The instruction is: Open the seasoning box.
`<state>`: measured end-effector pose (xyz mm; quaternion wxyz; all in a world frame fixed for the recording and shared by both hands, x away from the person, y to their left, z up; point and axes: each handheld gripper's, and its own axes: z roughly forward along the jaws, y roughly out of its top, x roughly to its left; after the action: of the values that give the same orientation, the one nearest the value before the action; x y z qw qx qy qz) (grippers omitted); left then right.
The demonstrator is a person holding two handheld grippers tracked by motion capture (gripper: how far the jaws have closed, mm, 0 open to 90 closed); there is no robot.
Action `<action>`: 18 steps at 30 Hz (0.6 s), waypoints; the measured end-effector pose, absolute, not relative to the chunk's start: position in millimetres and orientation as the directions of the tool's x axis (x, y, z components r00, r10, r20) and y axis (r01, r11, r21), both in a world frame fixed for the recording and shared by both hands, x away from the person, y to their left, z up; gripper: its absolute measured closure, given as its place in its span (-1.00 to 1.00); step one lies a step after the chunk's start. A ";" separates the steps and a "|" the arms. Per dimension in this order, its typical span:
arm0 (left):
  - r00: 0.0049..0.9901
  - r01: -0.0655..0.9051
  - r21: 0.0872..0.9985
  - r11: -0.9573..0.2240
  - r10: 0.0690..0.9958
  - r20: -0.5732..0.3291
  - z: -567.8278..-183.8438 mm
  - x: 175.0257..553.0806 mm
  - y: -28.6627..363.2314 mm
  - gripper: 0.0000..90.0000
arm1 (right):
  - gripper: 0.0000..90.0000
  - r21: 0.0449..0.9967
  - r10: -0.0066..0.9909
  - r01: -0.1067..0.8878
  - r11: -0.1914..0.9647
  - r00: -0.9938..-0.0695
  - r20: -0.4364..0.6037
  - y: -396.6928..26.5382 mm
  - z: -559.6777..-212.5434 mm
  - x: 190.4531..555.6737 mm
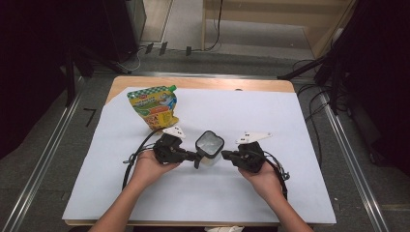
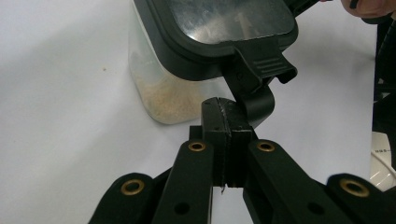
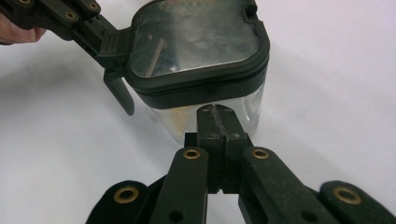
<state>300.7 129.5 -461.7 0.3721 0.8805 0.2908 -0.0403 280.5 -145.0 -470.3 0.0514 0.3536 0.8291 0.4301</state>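
A clear square container [image 1: 209, 147] with a black-rimmed lid [image 2: 224, 23] stands on the white sheet between my two grippers. A little pale grain lies in its bottom [image 2: 168, 100]. My left gripper [image 1: 193, 155] is shut with nothing between its jaws; its tip [image 2: 223, 109] sits just under the lid's hanging black latch [image 2: 261, 70]. My right gripper [image 1: 225, 154] is shut too and holds nothing. Its tip [image 3: 215, 116] rests at the clear wall just below the lid's rim [image 3: 201, 91]. From that side the latch [image 3: 119, 88] hangs at the left.
A green and yellow snack pouch [image 1: 153, 105] lies at the back left of the white sheet [image 1: 251, 111]. The wooden table edge [image 1: 203, 82] runs behind it. Cables trail from both grippers toward the person's forearms.
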 end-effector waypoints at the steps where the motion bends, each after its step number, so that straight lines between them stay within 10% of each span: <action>1: 0.828 0.542 0.631 -0.555 0.480 -0.288 -461.8 299.8 128.1 1.00 | 1.00 0.749 0.633 0.543 0.379 -0.743 0.219 -144.3 -470.1 280.5; 18: 0.844 0.519 0.637 -0.571 0.458 -0.278 -468.3 287.6 101.5 1.00 | 1.00 0.754 0.681 0.548 0.361 -0.707 0.188 -136.5 -475.1 291.9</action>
<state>287.6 101.5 -468.3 0.3723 0.8852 0.2759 -0.0408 291.9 -136.5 -475.1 0.0787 0.3743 0.8213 0.4233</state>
